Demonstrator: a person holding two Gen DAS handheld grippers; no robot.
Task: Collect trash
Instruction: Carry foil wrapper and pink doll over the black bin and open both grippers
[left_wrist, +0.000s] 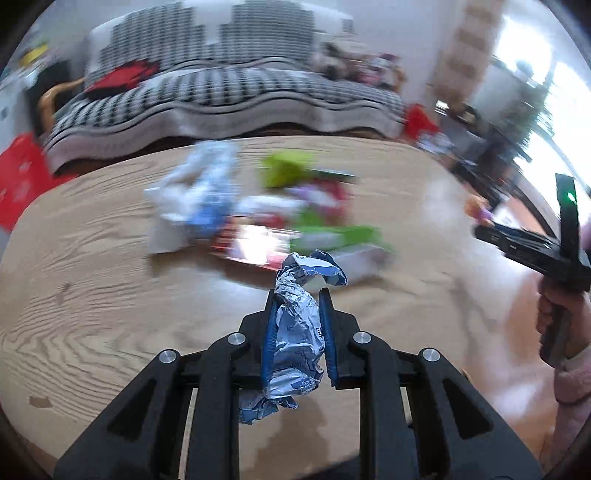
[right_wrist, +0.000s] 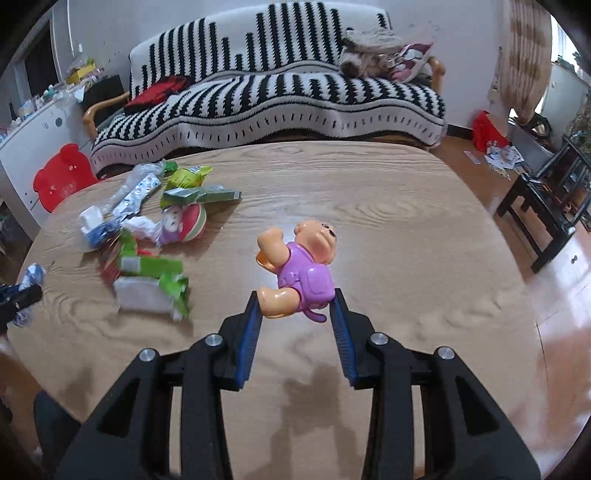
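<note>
Left tongs (left_wrist: 298, 295): clamped on crumpled blue-silver foil wrapper (left_wrist: 295, 332), above wood-grain surface (left_wrist: 92, 295) | Right tongs (right_wrist: 295, 297): gripping plastic orange-and-purple toy figure (right_wrist: 299, 269) | Far left: pile of green, white, red wrappers (right_wrist: 147, 236)

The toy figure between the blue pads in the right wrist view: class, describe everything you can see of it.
The toy figure looks like glossy moulded plastic: an orange-tan cartoon animal in a purple outfit with a pocket-like flap and a thin purple tail. Its head points away from the camera, one arm raised. The right hand-held gripper clamps it at the lower body, one blue pad on a leg, the other on the purple side. It appears held above the wooden table, to the right of the pile of wrappers.
</note>
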